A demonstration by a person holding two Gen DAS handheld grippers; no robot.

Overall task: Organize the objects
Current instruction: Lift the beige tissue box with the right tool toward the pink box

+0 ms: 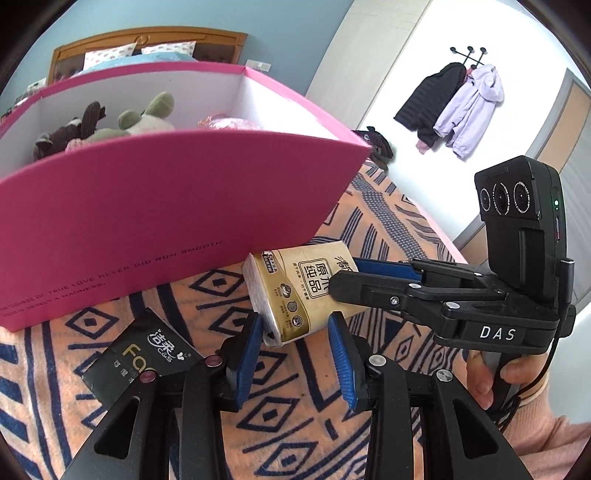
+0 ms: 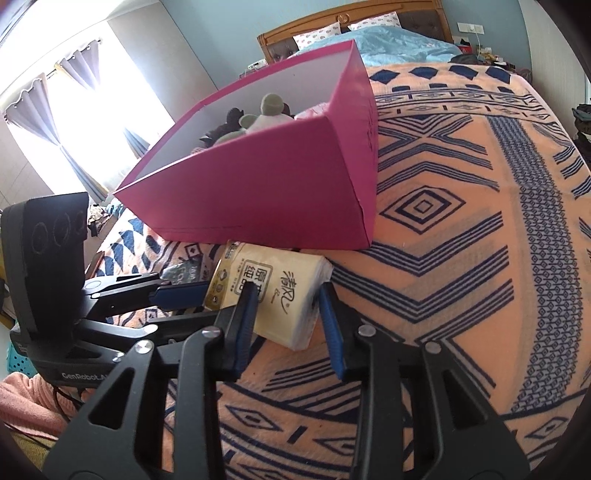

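Observation:
A yellow tissue pack (image 1: 299, 291) lies on the patterned bedspread just in front of the pink box (image 1: 155, 206). My left gripper (image 1: 295, 325) is open, its blue pads on either side of the pack's near end. My right gripper (image 2: 286, 295) is also open, its jaws straddling the other end of the same pack (image 2: 273, 295). In the left wrist view the right gripper (image 1: 347, 275) reaches in from the right. A black tissue pack (image 1: 140, 354) lies to the left. Plush toys (image 1: 110, 122) sit inside the pink box (image 2: 266, 192).
The bedspread (image 2: 461, 258) stretches wide to the right of the box. A wooden headboard (image 2: 369, 18) and pillows are at the far end. Coats (image 1: 454, 107) hang on the wall. Curtained windows (image 2: 74, 110) are at the left.

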